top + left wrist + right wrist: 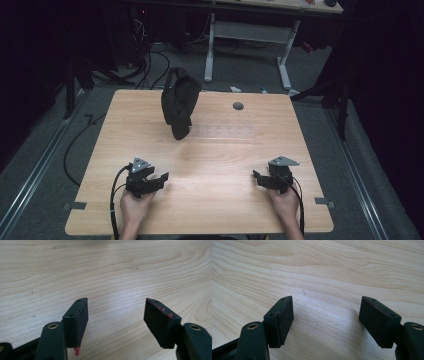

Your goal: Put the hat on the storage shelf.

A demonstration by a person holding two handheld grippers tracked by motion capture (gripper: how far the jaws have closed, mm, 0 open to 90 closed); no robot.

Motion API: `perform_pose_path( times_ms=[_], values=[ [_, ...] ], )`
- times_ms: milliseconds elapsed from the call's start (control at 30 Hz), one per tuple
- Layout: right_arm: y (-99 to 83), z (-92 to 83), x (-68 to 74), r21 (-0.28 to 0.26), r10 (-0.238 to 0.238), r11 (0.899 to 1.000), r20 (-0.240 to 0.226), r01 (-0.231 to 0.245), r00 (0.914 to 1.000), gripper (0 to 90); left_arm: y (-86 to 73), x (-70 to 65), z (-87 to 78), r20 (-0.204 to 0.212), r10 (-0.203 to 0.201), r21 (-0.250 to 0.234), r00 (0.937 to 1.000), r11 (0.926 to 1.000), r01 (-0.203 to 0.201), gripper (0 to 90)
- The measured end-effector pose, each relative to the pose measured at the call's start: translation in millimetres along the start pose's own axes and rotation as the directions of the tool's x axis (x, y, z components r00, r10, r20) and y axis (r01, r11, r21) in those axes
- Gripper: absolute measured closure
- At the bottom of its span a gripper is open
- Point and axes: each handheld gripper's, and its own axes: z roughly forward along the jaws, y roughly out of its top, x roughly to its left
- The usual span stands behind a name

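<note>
A crumpled black cloth (pixel 179 102) hangs or stands bunched above the far left-centre of the wooden table (pixel 210 150); what holds it up is not visible. My left gripper (pixel 161 178) rests near the front left of the table, held by a hand, jaws open and pointing right. My right gripper (pixel 256 176) rests at the front right, jaws open and pointing left. In the left gripper view my left gripper (pixel 116 311) has nothing but bare wood between its black pads (pixel 77 321). In the right gripper view my right gripper (pixel 325 312) is likewise empty over the table.
A small dark round grommet (pixel 238 105) sits in the table near its far edge. Beyond the table stand a white desk frame (pixel 250 45) and cables on the grey floor. Aluminium rails run along both sides of the table.
</note>
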Motion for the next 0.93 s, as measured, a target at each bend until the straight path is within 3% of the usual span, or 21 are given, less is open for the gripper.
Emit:
perform_pose_path(
  times_ms=[233,433,633,933],
  values=[
    [0.0,0.0,0.0,0.0,0.0,1.0,0.0,0.0,1.0,28.0,-8.4,2.9,7.6,-0.039,0.062,0.011,0.9973,0.998,-0.062,36.2],
    [0.0,0.0,0.1,0.0,0.001,1.0,0.0,-0.001,1.0,28.0,-11.3,3.7,9.6,-0.041,0.079,-0.008,0.9961,0.9968,-0.079,36.0],
    [0.0,0.0,0.1,0.0,0.001,1.0,0.001,-0.001,1.0,28.0,-18.6,0.1,11.8,-0.057,0.16,-0.006,0.9854,0.987,-0.161,32.0],
    [0.0,0.1,0.2,0.0,0.002,1.0,0.001,-0.002,1.0,28.0,-19.0,-0.2,11.3,-0.054,0.158,-0.002,0.9859,0.9874,-0.158,29.6]
  ],
)
